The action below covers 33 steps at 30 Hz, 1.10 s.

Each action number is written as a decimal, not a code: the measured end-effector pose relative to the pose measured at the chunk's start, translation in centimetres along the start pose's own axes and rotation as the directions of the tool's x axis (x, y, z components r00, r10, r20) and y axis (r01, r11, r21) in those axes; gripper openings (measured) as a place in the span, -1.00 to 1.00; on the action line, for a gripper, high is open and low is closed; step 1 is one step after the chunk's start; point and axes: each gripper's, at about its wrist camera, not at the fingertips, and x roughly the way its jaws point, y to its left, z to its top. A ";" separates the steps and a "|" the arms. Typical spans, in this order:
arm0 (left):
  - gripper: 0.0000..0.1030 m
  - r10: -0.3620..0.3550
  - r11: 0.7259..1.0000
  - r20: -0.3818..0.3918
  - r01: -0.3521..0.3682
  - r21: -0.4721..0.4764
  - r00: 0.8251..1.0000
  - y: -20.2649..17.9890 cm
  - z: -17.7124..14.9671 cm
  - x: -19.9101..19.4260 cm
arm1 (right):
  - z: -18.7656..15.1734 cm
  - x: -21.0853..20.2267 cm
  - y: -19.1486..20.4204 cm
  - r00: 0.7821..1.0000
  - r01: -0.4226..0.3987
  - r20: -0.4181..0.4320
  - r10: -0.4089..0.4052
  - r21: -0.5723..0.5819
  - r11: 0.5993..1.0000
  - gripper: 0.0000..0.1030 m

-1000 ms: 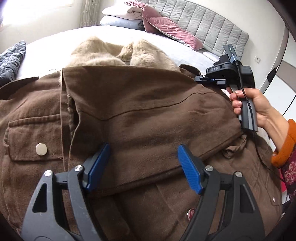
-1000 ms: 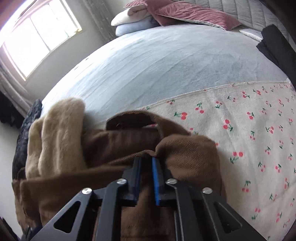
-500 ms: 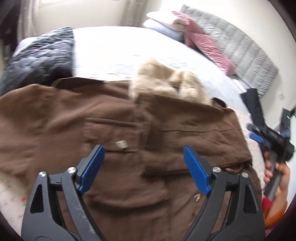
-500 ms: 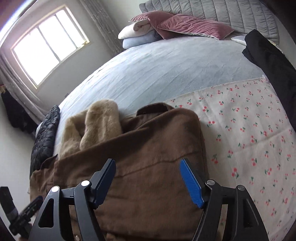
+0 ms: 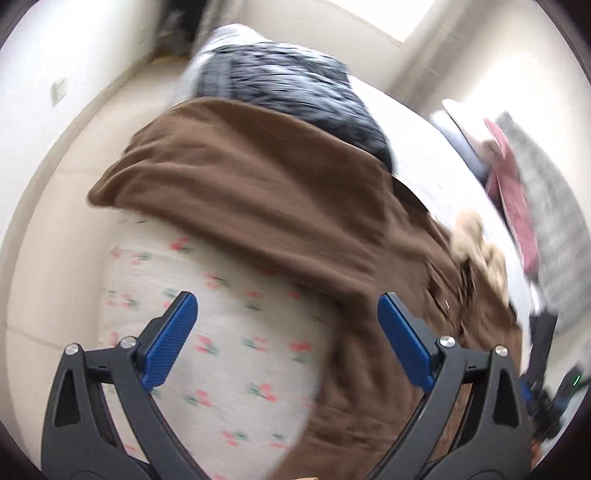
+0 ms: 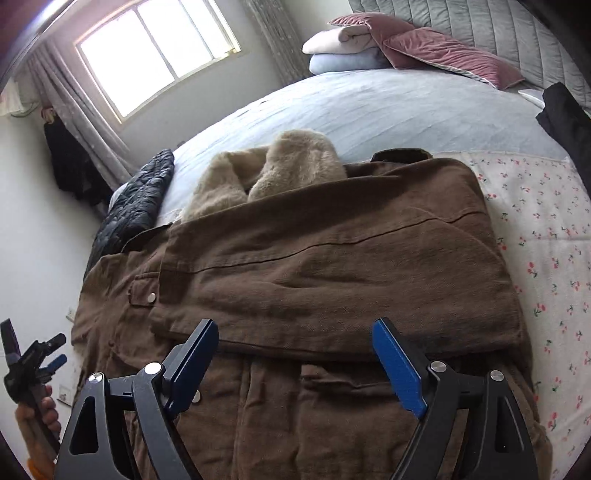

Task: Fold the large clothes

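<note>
A large brown jacket (image 6: 325, 266) with a beige fur collar (image 6: 273, 170) lies on the bed, its right sleeve side folded across the front. My right gripper (image 6: 295, 365) is open and empty above the jacket's lower front. My left gripper (image 5: 286, 343) is open and empty over the cherry-print sheet (image 5: 229, 354), beside the jacket's spread left sleeve (image 5: 258, 192); this view is blurred. The left gripper also shows at the lower left of the right wrist view (image 6: 35, 358).
A dark quilted garment (image 6: 136, 206) lies at the bed's left edge behind the jacket. Pillows (image 6: 388, 48) and a grey headboard (image 6: 480, 26) are at the far end. A black garment (image 6: 565, 118) lies at the right. The bed edge and floor (image 5: 55, 192) are left of the sleeve.
My right gripper let go of the folded jacket edge, opened and drew back. My left gripper swung left, from over the jacket's front to the left sleeve and bed edge.
</note>
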 end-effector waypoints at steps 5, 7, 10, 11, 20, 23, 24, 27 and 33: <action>0.89 -0.084 0.973 0.013 0.085 -0.215 0.996 7.6 2.6 2.3 | -0.4 2.4 0.0 0.999 0.002 -0.045 -0.002 -0.009 1.000 0.68; 0.89 -0.096 0.965 0.032 0.101 -0.242 0.995 9.1 3.3 3.0 | -0.5 2.9 -0.1 0.998 0.008 -0.054 -0.009 -0.015 1.000 0.68; 0.89 -0.123 0.942 0.051 0.132 -0.309 0.991 10.9 4.5 3.9 | -0.6 3.0 -0.4 0.999 -0.001 -0.045 0.000 -0.006 1.000 0.68; 0.89 -0.134 0.927 0.056 0.145 -0.347 0.989 11.7 4.9 4.5 | -0.6 3.1 -0.5 0.999 -0.001 -0.044 0.001 -0.002 1.000 0.68; -0.69 -0.081 0.830 0.161 0.156 -0.535 0.984 15.7 7.7 6.2 | -1.0 3.5 -0.2 0.999 0.015 -0.037 -0.016 -0.029 0.999 0.73; -0.75 0.017 0.928 0.234 0.071 -0.365 0.972 11.0 9.6 2.9 | -1.0 3.5 -0.4 0.999 0.007 -0.035 -0.007 -0.021 1.000 0.73; -0.75 0.024 0.955 0.280 0.061 -0.290 0.960 8.7 10.1 1.4 | -0.9 3.5 -0.3 0.999 0.005 -0.034 -0.006 -0.018 1.000 0.73; -0.76 -0.034 0.993 0.374 0.072 -0.088 0.927 1.7 10.8 -2.6 | -0.9 3.5 -0.3 0.999 0.005 -0.034 -0.006 -0.018 1.000 0.73; -0.76 -0.263 0.947 0.392 0.158 0.281 0.881 -12.6 9.7 -7.1 | -0.9 3.3 -0.5 0.999 -0.008 -0.031 0.008 -0.003 1.000 0.73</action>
